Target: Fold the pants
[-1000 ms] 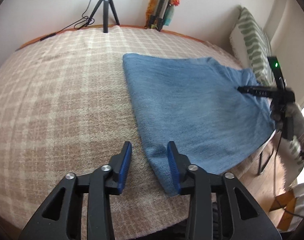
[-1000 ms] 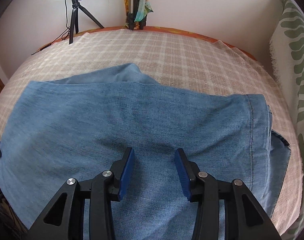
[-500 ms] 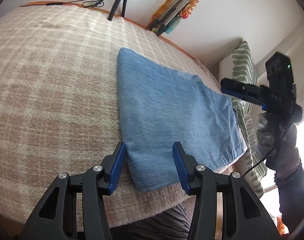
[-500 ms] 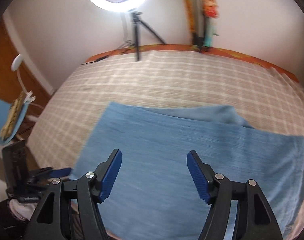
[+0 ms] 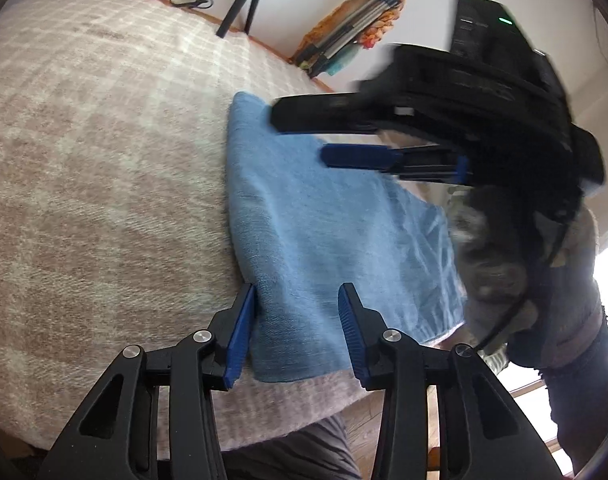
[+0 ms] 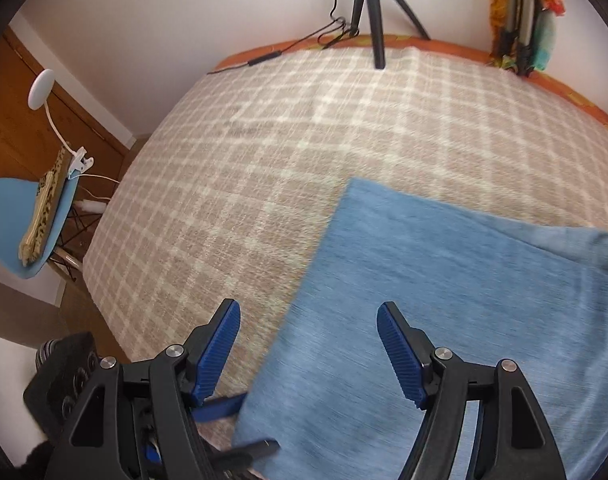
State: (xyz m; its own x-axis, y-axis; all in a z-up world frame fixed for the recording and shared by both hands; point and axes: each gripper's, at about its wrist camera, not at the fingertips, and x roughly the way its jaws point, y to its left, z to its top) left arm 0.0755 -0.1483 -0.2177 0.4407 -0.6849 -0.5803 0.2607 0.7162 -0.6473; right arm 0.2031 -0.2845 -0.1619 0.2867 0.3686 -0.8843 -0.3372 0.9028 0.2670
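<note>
Pants (image 5: 328, 236) lie folded flat on the plaid blanket (image 5: 103, 168), near its front edge, their left fold edge straight. Left gripper (image 5: 295, 332) released, jaws apart, straddling the pants' near-left corner; whether they touch the cloth I cannot tell. Right gripper (image 6: 308, 352) released, jaws wide, holding nothing, above the pants' left edge. Bare blanket runs from that edge back to the tripod (image 6: 374, 8) at the far edge.

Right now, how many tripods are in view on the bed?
1. One black tripod stands at the far edge of the plaid blanket by the wall, beyond the folded pants. Both views show this same tripod; others may sit outside the frames.
</note>
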